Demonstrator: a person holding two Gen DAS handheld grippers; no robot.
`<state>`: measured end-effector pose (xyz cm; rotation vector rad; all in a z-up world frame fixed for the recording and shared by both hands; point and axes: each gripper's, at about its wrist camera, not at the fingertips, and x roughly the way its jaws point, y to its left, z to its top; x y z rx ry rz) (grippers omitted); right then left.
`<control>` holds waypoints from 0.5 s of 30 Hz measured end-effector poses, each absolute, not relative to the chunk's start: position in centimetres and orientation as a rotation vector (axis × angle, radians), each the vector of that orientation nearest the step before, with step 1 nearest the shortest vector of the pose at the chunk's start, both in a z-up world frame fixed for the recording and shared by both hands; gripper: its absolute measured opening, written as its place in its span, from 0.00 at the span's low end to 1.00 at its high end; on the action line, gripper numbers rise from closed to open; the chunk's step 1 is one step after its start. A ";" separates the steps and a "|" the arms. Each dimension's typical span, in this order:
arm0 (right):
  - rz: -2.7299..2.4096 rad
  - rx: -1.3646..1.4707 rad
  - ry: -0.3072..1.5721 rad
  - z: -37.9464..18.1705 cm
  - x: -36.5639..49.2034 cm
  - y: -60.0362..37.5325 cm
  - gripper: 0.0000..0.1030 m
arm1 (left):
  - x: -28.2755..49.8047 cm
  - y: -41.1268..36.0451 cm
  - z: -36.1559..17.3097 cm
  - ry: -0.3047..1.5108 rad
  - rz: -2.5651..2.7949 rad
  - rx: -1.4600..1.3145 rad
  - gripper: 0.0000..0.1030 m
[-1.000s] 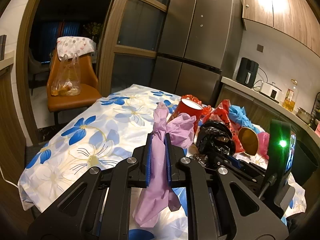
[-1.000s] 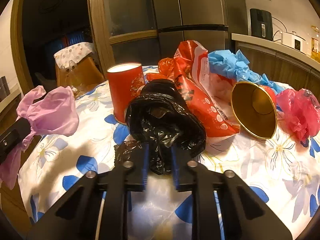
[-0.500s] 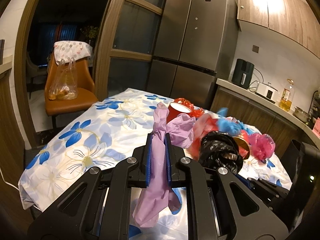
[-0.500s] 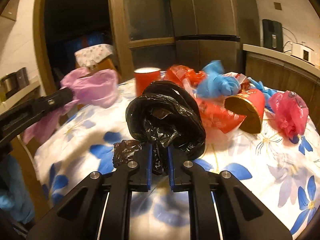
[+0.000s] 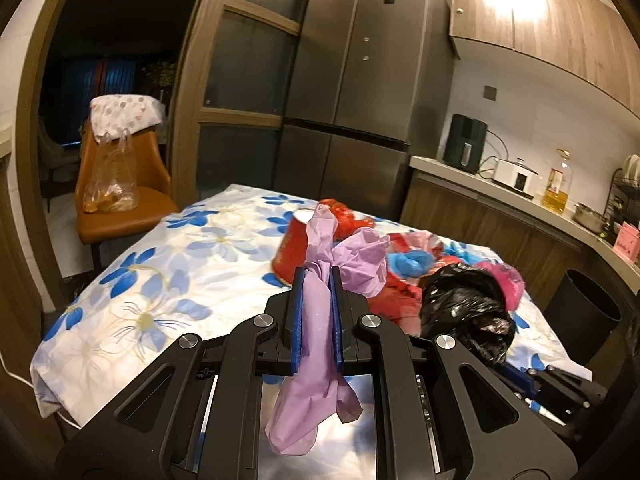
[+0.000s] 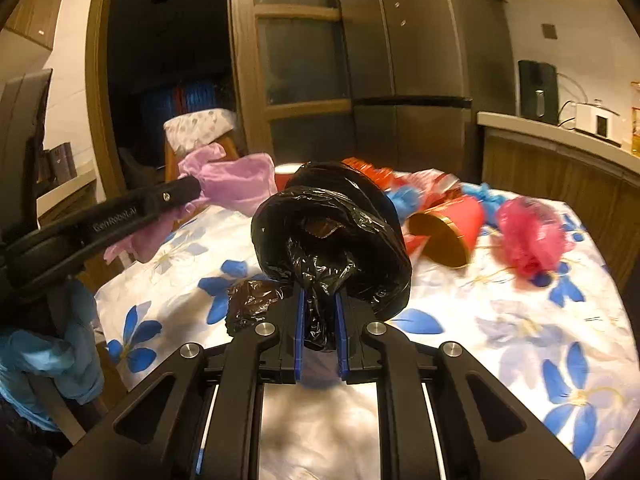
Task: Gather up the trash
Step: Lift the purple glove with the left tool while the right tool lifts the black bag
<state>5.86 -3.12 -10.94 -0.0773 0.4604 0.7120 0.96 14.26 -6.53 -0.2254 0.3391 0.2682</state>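
Two pieces of trash are held above the table (image 5: 120, 280): the left gripper (image 5: 316, 320) is clamped on a purple bag (image 5: 320, 280), the right gripper (image 6: 320, 332) on a black bag (image 6: 332, 232). Both grips are best kept firm toward the bin (image 5: 580, 308) at 3 o'clock. The purple bag's long axis is seen running 12 to 6.

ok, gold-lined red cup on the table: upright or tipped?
Tipped. The gold-lined red cup lies on its side on the floral tablecloth, its gold mouth facing the right-wrist camera, beside the pink bag.
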 end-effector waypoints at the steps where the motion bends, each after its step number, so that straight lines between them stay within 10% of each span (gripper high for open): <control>1: 0.700 -0.069 0.453 -10.7 5.9 -3.7 0.13 | 1.1 13.8 -6.4 0.338 0.260 -0.219 0.11; 15: 0.501 0.025 0.390 -8.6 7.4 -13.0 0.13 | 4.7 6.2 -5.8 0.345 0.115 -0.148 0.11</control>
